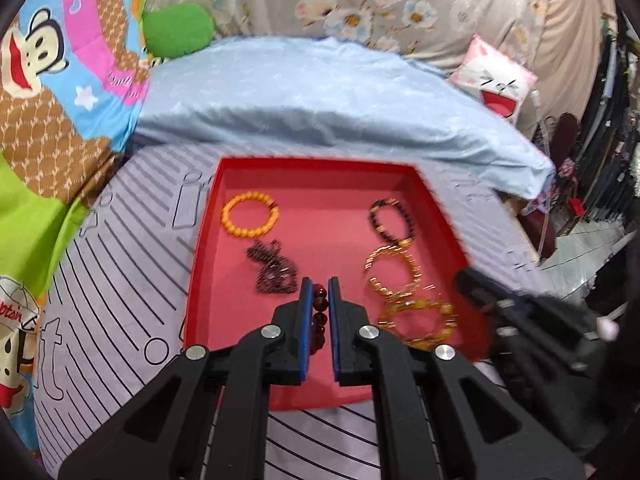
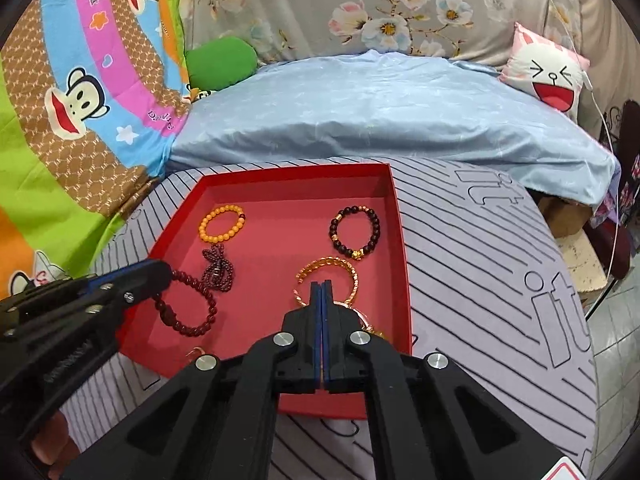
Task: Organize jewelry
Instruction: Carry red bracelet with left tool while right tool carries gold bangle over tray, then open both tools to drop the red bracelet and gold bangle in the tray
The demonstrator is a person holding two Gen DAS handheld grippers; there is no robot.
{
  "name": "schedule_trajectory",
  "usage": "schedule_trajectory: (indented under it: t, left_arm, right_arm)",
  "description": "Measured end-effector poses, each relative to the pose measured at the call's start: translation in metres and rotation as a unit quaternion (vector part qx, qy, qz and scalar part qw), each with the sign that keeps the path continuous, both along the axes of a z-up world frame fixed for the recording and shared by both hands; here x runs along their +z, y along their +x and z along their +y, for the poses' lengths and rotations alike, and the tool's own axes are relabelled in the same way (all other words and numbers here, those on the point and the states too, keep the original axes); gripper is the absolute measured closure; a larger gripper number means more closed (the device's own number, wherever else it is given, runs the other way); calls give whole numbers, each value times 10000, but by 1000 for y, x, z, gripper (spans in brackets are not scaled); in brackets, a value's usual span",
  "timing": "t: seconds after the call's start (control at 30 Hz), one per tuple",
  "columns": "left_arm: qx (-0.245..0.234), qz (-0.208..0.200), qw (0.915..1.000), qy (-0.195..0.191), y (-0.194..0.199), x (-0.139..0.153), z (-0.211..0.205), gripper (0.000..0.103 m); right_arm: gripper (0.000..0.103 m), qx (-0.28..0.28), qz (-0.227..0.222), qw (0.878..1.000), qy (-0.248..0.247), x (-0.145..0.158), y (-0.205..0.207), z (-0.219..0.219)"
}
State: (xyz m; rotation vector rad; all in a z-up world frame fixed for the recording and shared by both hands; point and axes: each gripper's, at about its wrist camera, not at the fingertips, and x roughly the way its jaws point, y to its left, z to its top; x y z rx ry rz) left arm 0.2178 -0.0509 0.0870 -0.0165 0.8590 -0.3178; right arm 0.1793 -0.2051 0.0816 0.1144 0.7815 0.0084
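Note:
A red tray (image 1: 440, 216) (image 2: 400, 240) lies on the striped bed sheet and holds several bracelets. My left gripper (image 1: 320, 286) (image 2: 160, 276) is shut on a dark red bead bracelet (image 1: 320, 312) (image 2: 192, 304) at the tray's near left. My right gripper (image 2: 322, 286) is shut with nothing seen between its fingers, over gold bangles (image 2: 332, 272) (image 1: 396, 268). An orange bead bracelet (image 1: 250, 216) (image 2: 222, 222), a dark beaded string (image 1: 274, 268) (image 2: 218, 268) and a black bead bracelet (image 1: 390, 220) (image 2: 354, 232) lie in the tray.
A light blue pillow (image 2: 380, 112) lies behind the tray. A cartoon monkey blanket (image 2: 80, 100) is at the left, a green cushion (image 2: 220, 60) and a white cat cushion (image 2: 552, 76) at the back. The bed edge drops off at the right.

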Motion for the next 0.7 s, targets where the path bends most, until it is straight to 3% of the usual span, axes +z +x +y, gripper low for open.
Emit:
schedule_trajectory:
  t: [0.13, 0.17, 0.2, 0.27, 0.43, 0.57, 0.7]
  left_arm:
    - [148, 71, 9999, 29, 8, -16, 11, 95]
    - [190, 63, 9998, 43, 9, -17, 13, 89]
    - [240, 59, 9997, 54, 10, -19, 15, 76]
    - [354, -37, 9993, 66, 8, -18, 18, 64]
    - [371, -130, 9991, 159, 3, -14, 17, 60]
    - [392, -140, 9991, 118, -5, -10, 18, 60]
    - [377, -144, 9991, 110, -18, -7, 16, 59]
  right_arm:
    - [102, -42, 9, 10000, -65, -2, 2, -3]
    - [102, -64, 43, 10000, -28, -5, 2, -5]
    - [101, -86, 55, 9999, -11, -6, 1, -7]
    - [98, -123, 75, 9999, 51, -9, -1, -9]
    - [95, -80, 101, 9999, 116, -12, -7, -4]
    - [82, -32, 64, 9999, 122, -10, -15, 3]
    - [77, 0, 34, 9999, 129, -7, -25, 7]
